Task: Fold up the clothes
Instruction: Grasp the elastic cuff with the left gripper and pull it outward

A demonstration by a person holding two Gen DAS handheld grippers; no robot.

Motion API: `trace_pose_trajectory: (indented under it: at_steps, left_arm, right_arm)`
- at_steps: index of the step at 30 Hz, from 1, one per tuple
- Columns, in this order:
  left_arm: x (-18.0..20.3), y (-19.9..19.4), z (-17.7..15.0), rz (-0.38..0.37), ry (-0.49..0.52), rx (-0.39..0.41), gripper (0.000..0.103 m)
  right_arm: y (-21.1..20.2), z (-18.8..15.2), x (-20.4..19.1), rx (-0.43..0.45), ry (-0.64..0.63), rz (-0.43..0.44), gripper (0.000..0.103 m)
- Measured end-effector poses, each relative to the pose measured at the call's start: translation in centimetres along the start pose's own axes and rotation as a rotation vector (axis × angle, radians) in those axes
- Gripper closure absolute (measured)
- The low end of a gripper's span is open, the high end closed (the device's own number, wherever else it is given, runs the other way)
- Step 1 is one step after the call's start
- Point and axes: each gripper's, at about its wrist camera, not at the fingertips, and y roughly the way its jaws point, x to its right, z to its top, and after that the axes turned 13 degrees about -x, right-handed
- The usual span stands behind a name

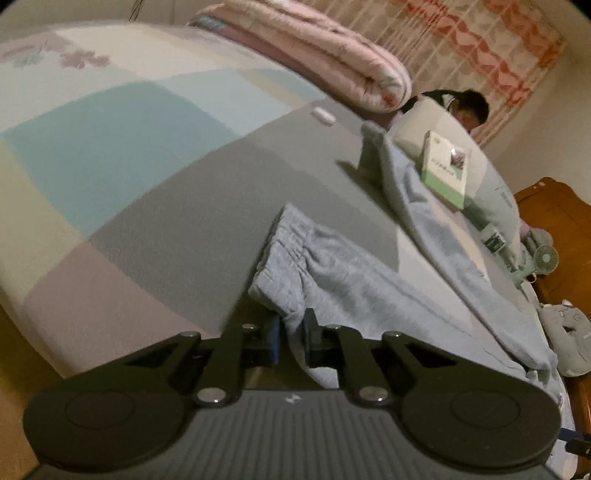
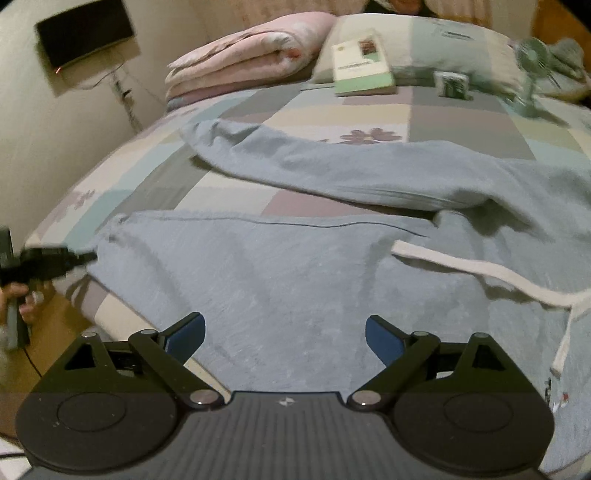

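Light blue sweatpants (image 2: 295, 273) lie spread on the patchwork bed (image 2: 369, 110), one leg (image 2: 332, 166) stretching toward the far left and the white drawstring (image 2: 480, 273) lying loose at the right. My left gripper (image 1: 291, 334) is shut on the elastic cuff end (image 1: 291, 254) of the nearer leg at the bed's edge. In the right wrist view that left gripper (image 2: 59, 258) shows at the far left, held by a hand (image 2: 22, 299). My right gripper (image 2: 284, 336) is open, just above the broad part of the pants, with nothing between its fingers.
A folded pink quilt (image 2: 243, 59) and a pillow (image 2: 443, 40) lie at the head of the bed, with a green-white book (image 2: 362, 70), a small box (image 2: 452, 85) and a small fan (image 2: 532, 62). A dark wall panel (image 2: 85, 35) hangs at the left. A wooden headboard (image 1: 554, 206) stands at the right.
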Motion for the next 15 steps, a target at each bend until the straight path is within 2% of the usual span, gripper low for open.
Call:
trace_pose_trajectory:
  at_steps: [4, 10, 12, 15]
  left_arm:
    - [1.1, -0.8, 0.5, 0.008, 0.061, 0.008, 0.093]
    - [1.3, -0.8, 0.9, 0.008, 0.069, -0.005, 0.093]
    - [1.3, -1.1, 1.1, -0.004, 0.069, -0.007, 0.093]
    - [1.4, -1.7, 1.3, -0.017, 0.081, -0.006, 0.093]
  right_arm:
    - [1.4, 1.0, -3.8, -0.016, -0.182, -0.008, 0.013]
    - [3.7, 2.5, -9.7, -0.041, -0.456, -0.022, 0.036]
    - [6.0, 2.8, -12.5, -0.052, -0.559, -0.054, 0.045]
    - [9.4, 3.3, -16.7, -0.068, -0.713, -0.103, 0.053]
